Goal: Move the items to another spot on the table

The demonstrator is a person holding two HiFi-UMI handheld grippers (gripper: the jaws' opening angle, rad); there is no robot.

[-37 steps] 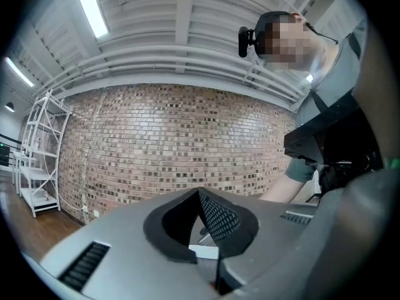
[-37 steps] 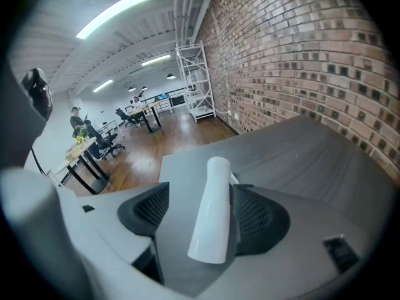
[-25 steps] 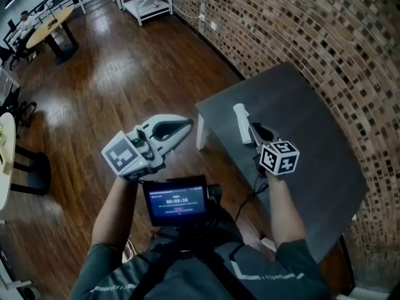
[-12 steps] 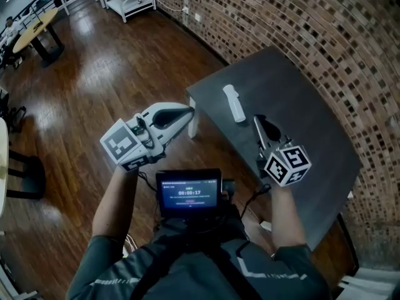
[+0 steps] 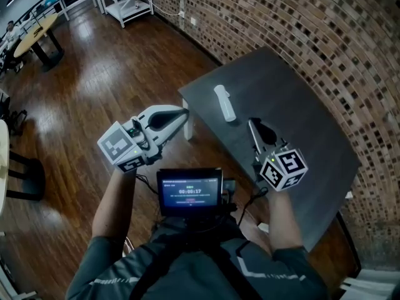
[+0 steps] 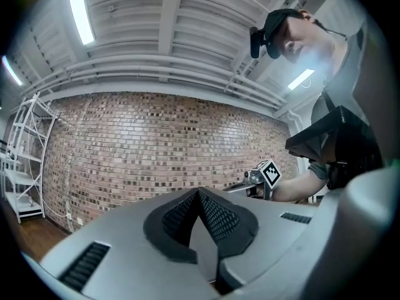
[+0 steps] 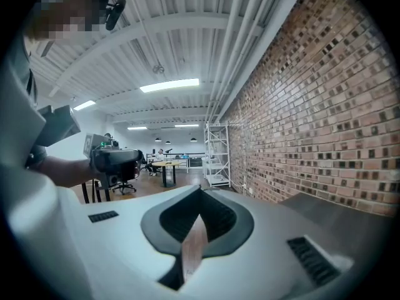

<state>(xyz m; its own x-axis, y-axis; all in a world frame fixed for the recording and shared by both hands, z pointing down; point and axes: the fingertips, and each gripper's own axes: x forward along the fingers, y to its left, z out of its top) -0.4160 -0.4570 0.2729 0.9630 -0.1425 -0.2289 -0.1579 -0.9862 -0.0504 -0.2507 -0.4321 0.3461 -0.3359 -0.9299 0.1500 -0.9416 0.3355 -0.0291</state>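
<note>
**Recorder:** White shell, your left tool (image 5: pixel 185 111): jaws pressed together, nothing between them. It hangs off the desk's left corner, over the wooden floor (image 5: pixel 106 74).

**Checker:** Agreed. Next to the right is the white stick-shaped item (image 5: pixel 225 103). It lies flat on the desk (image 5: pixel 306 130) near that corner, apart from both your tools.

**Recorder:** Long axis runs away from you, with the far end tilted slightly left. Your right tool (image 5: pixel 251 124) is clenched too and carries nothing. It hovers above the desk, just right of the item's near end.

**Checker:** Judgement: your right tool is the nearer one. The item lies ahead of it and to its left.

**Recorder:** Stage unresolved. An item lying free fits one waiting to be carried, and equally one already set down at its new spot.

**Checker:** Surface: dark grey, flat, matt. Room: brick wall (image 5: pixel 325 36) along the desk's right side.
</note>
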